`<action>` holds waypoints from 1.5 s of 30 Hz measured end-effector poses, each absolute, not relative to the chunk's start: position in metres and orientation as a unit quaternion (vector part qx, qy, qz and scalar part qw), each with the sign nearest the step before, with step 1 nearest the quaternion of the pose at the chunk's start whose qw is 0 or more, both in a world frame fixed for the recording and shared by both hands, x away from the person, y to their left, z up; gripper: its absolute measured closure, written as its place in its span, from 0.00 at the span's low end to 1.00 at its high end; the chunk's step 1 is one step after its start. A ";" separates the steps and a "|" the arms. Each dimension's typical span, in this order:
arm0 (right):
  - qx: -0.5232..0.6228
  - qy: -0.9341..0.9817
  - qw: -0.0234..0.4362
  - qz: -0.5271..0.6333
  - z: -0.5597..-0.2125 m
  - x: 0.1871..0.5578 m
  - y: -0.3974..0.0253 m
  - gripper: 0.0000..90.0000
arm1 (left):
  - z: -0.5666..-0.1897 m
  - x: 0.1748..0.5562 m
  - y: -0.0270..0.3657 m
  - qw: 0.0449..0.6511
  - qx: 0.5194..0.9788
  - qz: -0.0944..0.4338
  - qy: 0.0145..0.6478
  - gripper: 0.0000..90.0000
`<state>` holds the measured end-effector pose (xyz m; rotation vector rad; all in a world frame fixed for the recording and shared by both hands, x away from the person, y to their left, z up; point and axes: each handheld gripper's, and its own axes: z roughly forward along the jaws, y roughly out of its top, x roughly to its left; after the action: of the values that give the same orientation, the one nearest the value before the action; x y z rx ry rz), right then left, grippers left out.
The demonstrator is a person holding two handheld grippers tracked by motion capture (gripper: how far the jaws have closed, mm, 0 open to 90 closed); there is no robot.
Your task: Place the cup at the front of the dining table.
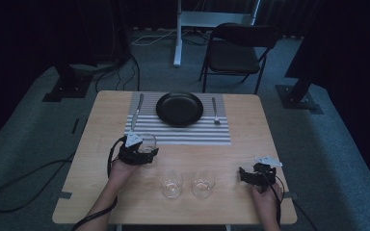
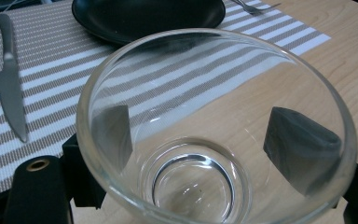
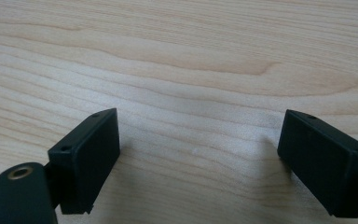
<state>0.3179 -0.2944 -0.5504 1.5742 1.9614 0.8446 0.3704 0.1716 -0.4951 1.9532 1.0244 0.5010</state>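
High view: left gripper (image 1: 144,150) is clamping a glass (image 1: 148,142) at the placemat's (image 1: 207,134) near edge; right gripper (image 1: 248,173) is idling wide open. Looks like place-setting; next, lowering it gently.

Left gripper (image 2: 209,140) view – glass (image 2: 214,130) bottom rim cut off by the lower edge, pads (image 2: 303,149) seen only through glass. Beyond the glass, plate (image 2: 144,16) and fork (image 2: 256,5) cropped at top. High view – fork (image 1: 215,111) tines too small to tell.
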 end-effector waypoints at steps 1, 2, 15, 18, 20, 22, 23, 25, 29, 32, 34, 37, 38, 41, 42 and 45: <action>0.576 0.717 0.242 0.309 -0.550 0.318 -0.294 0.14 | -0.494 0.372 0.172 0.427 0.781 0.201 0.410 0.23; 0.576 0.717 0.242 0.309 -0.550 0.318 -0.294 0.14 | -0.494 0.373 0.172 0.429 0.779 0.201 0.410 0.23; 0.576 0.717 0.242 0.309 -0.550 0.318 -0.294 0.14 | -0.487 0.391 0.169 0.424 0.777 0.214 0.414 0.23; 0.576 0.717 0.242 0.309 -0.550 0.318 -0.294 0.14 | -0.486 0.395 0.167 0.427 0.774 0.215 0.415 0.23; 0.576 0.717 0.242 0.309 -0.550 0.318 -0.294 0.14 | -0.486 0.398 0.167 0.428 0.773 0.213 0.418 0.23; 0.576 0.717 0.242 0.309 -0.550 0.318 -0.294 0.14 | -0.486 0.400 0.166 0.424 0.772 0.217 0.421 0.23; 0.576 0.717 0.242 0.309 -0.550 0.318 -0.294 0.14 | -0.487 0.401 0.165 0.421 0.773 0.219 0.421 0.23; 0.576 0.717 0.242 0.309 -0.550 0.318 -0.294 0.14 | -0.487 0.404 0.165 0.421 0.772 0.218 0.424 0.23; 0.576 0.717 0.242 0.309 -0.550 0.318 -0.294 0.14 | -0.484 0.412 0.162 0.420 0.769 0.223 0.428 0.23; 0.576 0.717 0.242 0.309 -0.550 0.318 -0.294 0.14 | -0.483 0.418 0.161 0.418 0.768 0.224 0.429 0.23; 0.576 0.717 0.242 0.309 -0.550 0.318 -0.294 0.14 | -0.482 0.420 0.160 0.416 0.769 0.224 0.431 0.23; 0.575 0.717 0.242 0.309 -0.550 0.318 -0.294 0.14 | -0.483 0.424 0.162 0.419 0.765 0.223 0.436 0.23; 0.576 0.717 0.242 0.309 -0.550 0.318 -0.294 0.14 | -0.484 0.425 0.162 0.419 0.763 0.223 0.438 0.23; 0.575 0.717 0.242 0.309 -0.550 0.318 -0.294 0.14 | -0.485 0.428 0.162 0.416 0.763 0.226 0.440 0.23; 0.575 0.718 0.242 0.309 -0.550 0.318 -0.294 0.14 | -0.487 0.432 0.163 0.414 0.763 0.225 0.443 0.23; 0.576 0.717 0.242 0.309 -0.550 0.318 -0.294 0.14 | -0.488 0.436 0.162 0.415 0.760 0.223 0.448 0.23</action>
<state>0.3180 -0.2944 -0.5504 1.5733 1.9611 0.8454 0.4364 0.1622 -0.4880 1.9098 1.1253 0.5602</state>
